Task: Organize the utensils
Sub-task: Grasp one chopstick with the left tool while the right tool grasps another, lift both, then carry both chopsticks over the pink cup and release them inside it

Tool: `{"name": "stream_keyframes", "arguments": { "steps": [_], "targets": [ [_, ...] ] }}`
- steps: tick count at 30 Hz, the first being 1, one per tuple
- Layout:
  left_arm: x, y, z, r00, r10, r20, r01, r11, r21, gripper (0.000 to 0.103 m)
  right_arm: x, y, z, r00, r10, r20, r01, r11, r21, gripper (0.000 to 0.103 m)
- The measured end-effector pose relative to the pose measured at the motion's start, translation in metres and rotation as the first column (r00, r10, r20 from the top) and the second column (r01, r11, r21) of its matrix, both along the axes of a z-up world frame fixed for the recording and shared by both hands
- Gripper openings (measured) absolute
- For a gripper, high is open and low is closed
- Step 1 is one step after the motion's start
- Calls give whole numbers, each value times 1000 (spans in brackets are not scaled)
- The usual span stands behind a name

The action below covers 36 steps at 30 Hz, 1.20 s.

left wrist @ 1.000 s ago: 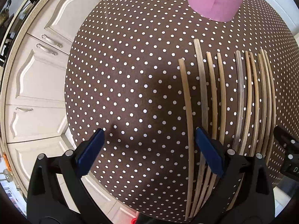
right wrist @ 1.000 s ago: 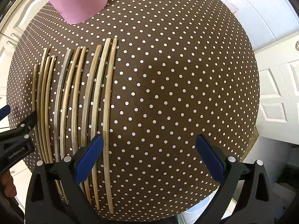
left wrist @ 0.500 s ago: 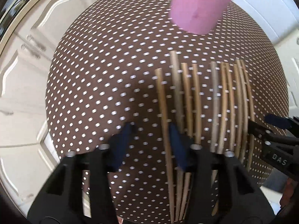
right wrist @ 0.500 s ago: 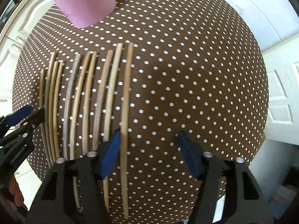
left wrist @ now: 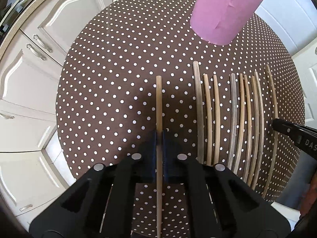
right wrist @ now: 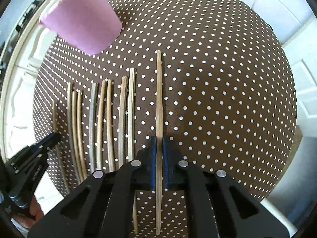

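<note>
Your left hand-held gripper (left wrist: 159, 136) clamps one chopstick (left wrist: 158, 107) mid-frame; your right hand-held gripper (right wrist: 158, 144) clamps another chopstick (right wrist: 159, 99). Remaining sticks (left wrist: 233, 119) lie center-right on the tabletop (left wrist: 111, 91), pink cup (left wrist: 221, 11) upper right

Both cams sit right behind their own hand-held gripper, looking forward and steeply down at the dotted worktop (left wrist: 118, 79) from close up. Left view faces it with the cabinets (left wrist: 29, 79) off to its left; right view has a white door (right wrist: 305, 99) at its right edge. They share the row of sticks (left wrist: 233, 119) and the pink cup (right wrist: 83, 21)
</note>
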State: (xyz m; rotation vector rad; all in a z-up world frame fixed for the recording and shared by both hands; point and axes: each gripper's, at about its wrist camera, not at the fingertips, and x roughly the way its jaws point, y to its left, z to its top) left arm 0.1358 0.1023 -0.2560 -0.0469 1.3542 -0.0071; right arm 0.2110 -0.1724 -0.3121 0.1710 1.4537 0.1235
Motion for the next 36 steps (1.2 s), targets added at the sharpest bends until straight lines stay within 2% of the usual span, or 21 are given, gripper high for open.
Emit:
{"name": "stream_keyframes", "arguments": {
  "steps": [9,16,23,30,36],
  "targets": [
    [-23,-9,24,998,22,64,-22,1000,-5,6,-2,-14,28,994,1,109,-3,1000,19,6],
    [-29,-12,64,985,54,164,-54,999,-6,6,-12,-18,69,981,-6,192,-4,999,50,5],
    [-23,-21,107,958,62,279,-58,998,-22,6,-23,-8,111,957,-34,288,8,996,93,5],
    [-14,-32,140,929,72,363,-62,997,-40,6,-21,-7,151,913,-40,405,2,995,95,5],
    [-2,-34,171,892,77,446,-60,997,-52,6,-10,-5,174,879,-35,476,-10,996,92,5]
  ]
}}
